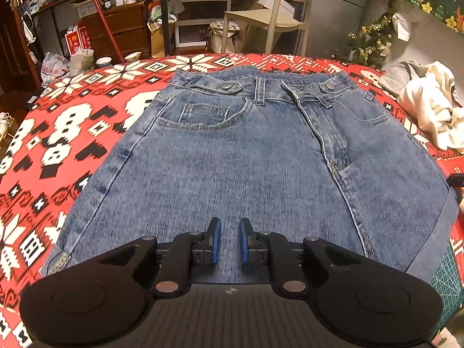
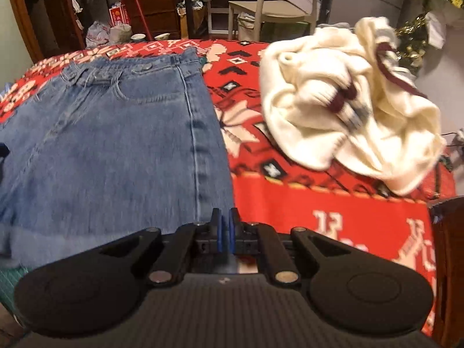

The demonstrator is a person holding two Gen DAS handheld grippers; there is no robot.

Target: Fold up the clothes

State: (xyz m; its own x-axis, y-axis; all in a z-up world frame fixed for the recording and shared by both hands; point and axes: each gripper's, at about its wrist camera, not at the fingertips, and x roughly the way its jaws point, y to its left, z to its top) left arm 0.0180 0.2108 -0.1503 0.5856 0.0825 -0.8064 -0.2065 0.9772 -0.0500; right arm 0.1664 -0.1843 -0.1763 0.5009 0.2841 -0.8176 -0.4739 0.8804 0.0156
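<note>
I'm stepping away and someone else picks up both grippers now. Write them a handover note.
Left gripper: fingers slightly apart, holding nothing, over the near end of the jeans.
Right gripper: fingers nearly closed with a thin gap, nothing visibly between them, at the jeans' right side edge.
Jeans lie front side up on the red patterned cloth, waistband at the far end, near end already doubled over.
The cream sweater sits crumpled in a heap to the right, with a grey garment behind it.
Done: the jeans are laid flat and partly folded.
Left: finish the jeans, then fold the heap.
</note>
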